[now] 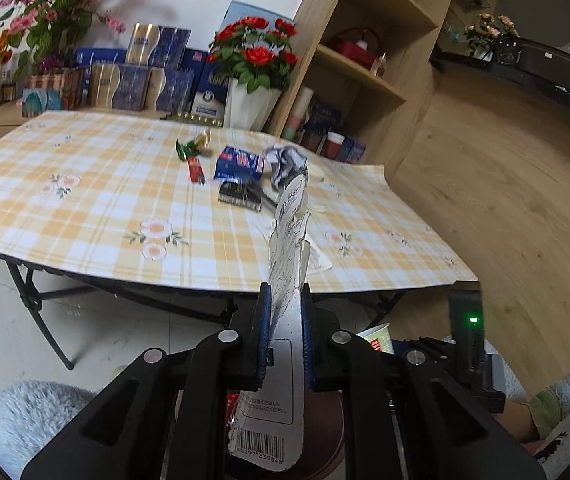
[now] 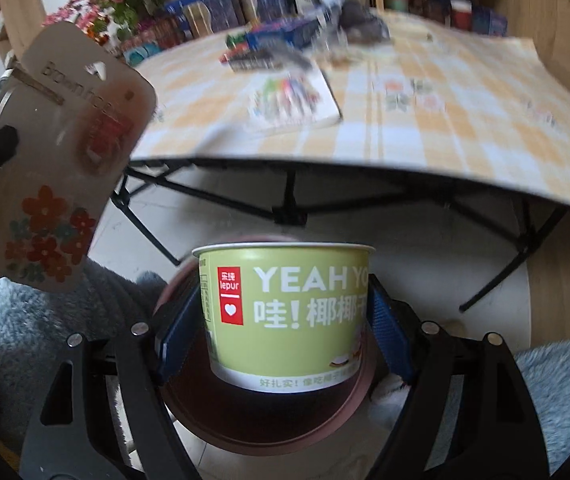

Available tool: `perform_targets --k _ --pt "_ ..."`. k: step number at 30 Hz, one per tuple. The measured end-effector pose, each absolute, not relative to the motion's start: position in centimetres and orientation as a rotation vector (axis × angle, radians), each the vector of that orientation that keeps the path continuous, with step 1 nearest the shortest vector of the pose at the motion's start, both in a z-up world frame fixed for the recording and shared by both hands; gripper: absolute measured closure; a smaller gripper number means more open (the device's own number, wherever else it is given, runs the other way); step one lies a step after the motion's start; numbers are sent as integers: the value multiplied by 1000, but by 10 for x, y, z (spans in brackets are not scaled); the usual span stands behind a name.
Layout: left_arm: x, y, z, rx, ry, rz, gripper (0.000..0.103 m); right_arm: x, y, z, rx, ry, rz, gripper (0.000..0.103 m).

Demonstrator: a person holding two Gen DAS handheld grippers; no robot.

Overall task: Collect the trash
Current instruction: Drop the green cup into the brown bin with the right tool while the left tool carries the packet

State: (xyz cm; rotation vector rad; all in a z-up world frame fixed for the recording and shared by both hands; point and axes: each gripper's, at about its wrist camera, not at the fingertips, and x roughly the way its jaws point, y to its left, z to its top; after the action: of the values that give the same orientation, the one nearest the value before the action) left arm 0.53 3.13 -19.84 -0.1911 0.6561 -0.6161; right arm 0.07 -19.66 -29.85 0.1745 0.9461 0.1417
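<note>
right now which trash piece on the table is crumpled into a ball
The grey-white crumpled paper at the pile's right end, beside the blue box; the box and the wrappers lie flat.

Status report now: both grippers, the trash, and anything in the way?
Left gripper shut on cardboard card. Right gripper shut on green cup, above brown bin. More trash on table. Nothing blocking the bin.
</note>
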Motion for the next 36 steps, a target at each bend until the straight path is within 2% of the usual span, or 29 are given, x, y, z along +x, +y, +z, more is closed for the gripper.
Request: perform_targets --k 10,12,16,32,36 --pt "17 35 -215 -237 713 -605 92 13 -198 -332 232 1072 135 24" --pt "18 36 -215 -246 716 -599 92 13 -198 -333 237 1082 144 14" --pt "19 30 -217 -229 729 -608 92 13 -196 -332 227 1080 147 9" --pt "11 -25 -234 13 804 -696 90 5 -266 -326 428 1001 -143 6" --pt "2 -34 -234 53 803 -771 94 1 -275 -327 458 996 -177 6"
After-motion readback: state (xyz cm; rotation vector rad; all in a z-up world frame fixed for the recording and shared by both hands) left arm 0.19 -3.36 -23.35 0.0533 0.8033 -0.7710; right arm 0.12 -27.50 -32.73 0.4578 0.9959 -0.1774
